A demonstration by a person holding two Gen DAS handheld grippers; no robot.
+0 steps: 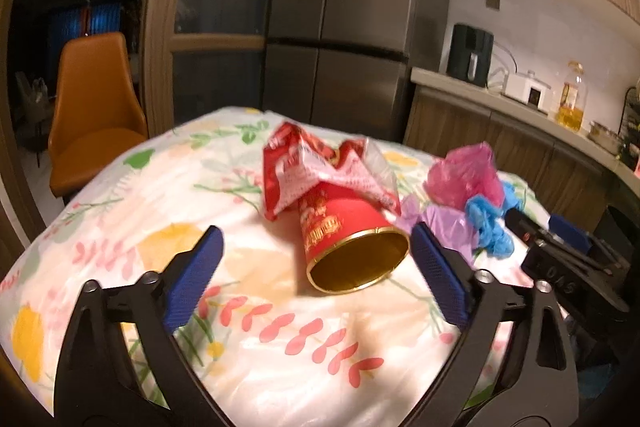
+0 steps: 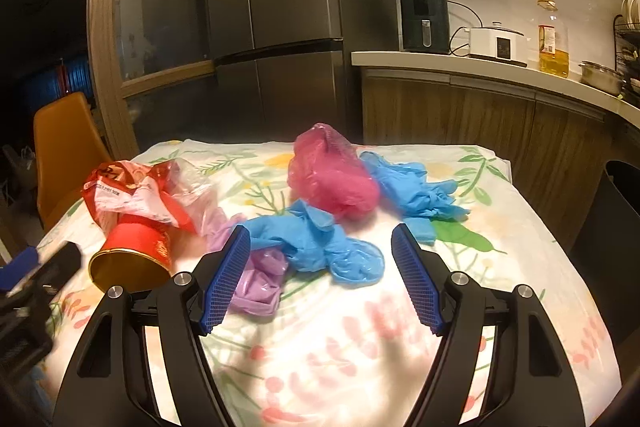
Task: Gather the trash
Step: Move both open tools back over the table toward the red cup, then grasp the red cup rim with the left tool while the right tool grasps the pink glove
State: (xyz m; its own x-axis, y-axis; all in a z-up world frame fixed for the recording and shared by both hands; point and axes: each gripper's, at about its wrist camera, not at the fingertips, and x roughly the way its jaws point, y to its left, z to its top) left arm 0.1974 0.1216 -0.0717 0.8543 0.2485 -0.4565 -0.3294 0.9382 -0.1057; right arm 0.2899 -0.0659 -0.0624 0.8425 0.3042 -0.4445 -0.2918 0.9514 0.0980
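scene: worktop [image 2: 532, 211] w/ floral cloth, trash scattered across it; nothing collected yet by the look of it.
L gripper [image 1: 316, 251]: jaws wide, nothing held; red cup lies just ahead, roughly btwn the pads, not touched.
R gripper [image 2: 320, 247]: jaws wide, empty; near blue glove sits btwn & just beyond the tips, pads not pressing it.
red cup [image 1: 348, 243]: paper, on its side, gold-lined mouth facing the L cam. Prob v. light, thin wall, crushes easily, may roll. Best hold: across the rim or body, gentle squeeze.
red wrapper [image 1: 320, 171]: crumpled foil/plastic bag draped over the cup's base end. Light, crinkly, slippery; could come along w/ the cup or slide off.
blue glove (near) [image 2: 320, 239]: limp, soft, thin. Pinch a bunched fold in the middle, not a flat edge.
blue glove (far) [image 2: 412, 183]: right of the pink bag, touching it; same handling.
pink bag [image 2: 332, 175]: thin film, puffed up, weightless; grab a gathered wad.
purple piece [image 2: 260, 283]: soft film or glove beside the R gripper's left pad, partly under the near glove; can't tell which.
risk: cloth is loose, a low pinch may snag it.
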